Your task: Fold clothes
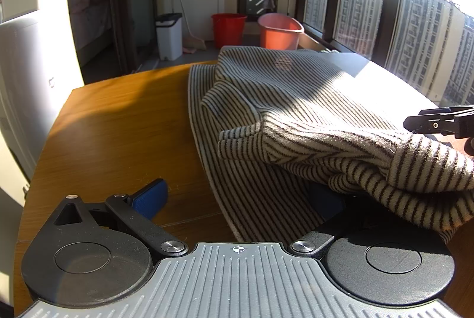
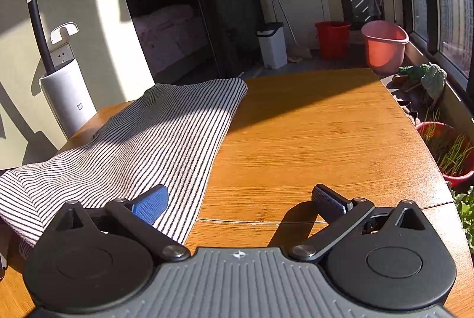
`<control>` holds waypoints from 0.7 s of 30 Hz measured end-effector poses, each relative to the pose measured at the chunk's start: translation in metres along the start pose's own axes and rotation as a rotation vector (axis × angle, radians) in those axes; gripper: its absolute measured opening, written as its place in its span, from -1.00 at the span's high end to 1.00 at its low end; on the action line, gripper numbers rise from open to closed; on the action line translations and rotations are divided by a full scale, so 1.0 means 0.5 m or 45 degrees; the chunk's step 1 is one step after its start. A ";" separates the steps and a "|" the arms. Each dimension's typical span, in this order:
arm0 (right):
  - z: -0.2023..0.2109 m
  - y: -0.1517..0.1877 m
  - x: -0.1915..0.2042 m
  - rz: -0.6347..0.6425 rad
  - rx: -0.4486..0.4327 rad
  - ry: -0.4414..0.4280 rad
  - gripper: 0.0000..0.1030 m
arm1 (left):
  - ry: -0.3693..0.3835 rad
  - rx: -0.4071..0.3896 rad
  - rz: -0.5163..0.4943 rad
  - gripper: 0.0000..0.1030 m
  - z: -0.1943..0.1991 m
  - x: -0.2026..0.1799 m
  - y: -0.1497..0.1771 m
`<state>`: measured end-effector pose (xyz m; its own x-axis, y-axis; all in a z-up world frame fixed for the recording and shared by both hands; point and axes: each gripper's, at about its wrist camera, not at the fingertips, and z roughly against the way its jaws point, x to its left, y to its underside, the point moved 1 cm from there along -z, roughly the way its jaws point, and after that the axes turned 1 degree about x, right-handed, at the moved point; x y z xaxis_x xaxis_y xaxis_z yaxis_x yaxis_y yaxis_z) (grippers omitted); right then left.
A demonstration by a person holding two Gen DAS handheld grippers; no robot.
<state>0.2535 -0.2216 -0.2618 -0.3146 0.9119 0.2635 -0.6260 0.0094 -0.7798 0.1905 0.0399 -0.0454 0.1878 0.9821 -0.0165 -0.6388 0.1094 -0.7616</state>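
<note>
Partly, the striped garment (image 1: 296,110) drapes over the spread left gripper (image 1: 240,196).

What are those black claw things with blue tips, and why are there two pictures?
They are two grabbing tools, one in each of a person's hands. A small camera sits on each tool and looks out over its two fingers, so you get one picture per tool. The left gripper and the right gripper are both open and hold nothing. On the wooden table lies a striped sweater, partly folded. A fold of it droops over one blue pad of the left tool. The black piece at the left picture's right edge is probably the other tool.
</note>
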 end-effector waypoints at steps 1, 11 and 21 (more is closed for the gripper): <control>0.003 0.000 -0.007 -0.025 -0.010 -0.018 -1.00 | 0.000 0.000 0.000 -1.00 0.000 0.000 0.000; -0.011 -0.004 0.017 0.045 0.027 0.027 -1.00 | -0.001 0.000 0.000 -1.00 0.001 -0.003 0.001; -0.017 -0.004 0.028 0.090 0.046 0.056 -1.00 | -0.001 0.000 0.001 -1.00 0.001 -0.003 0.001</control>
<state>0.2565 -0.2055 -0.2614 -0.3278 0.9269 0.1830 -0.6292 -0.0696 -0.7741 0.1892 0.0384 -0.0454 0.1868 0.9823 -0.0162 -0.6388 0.1089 -0.7617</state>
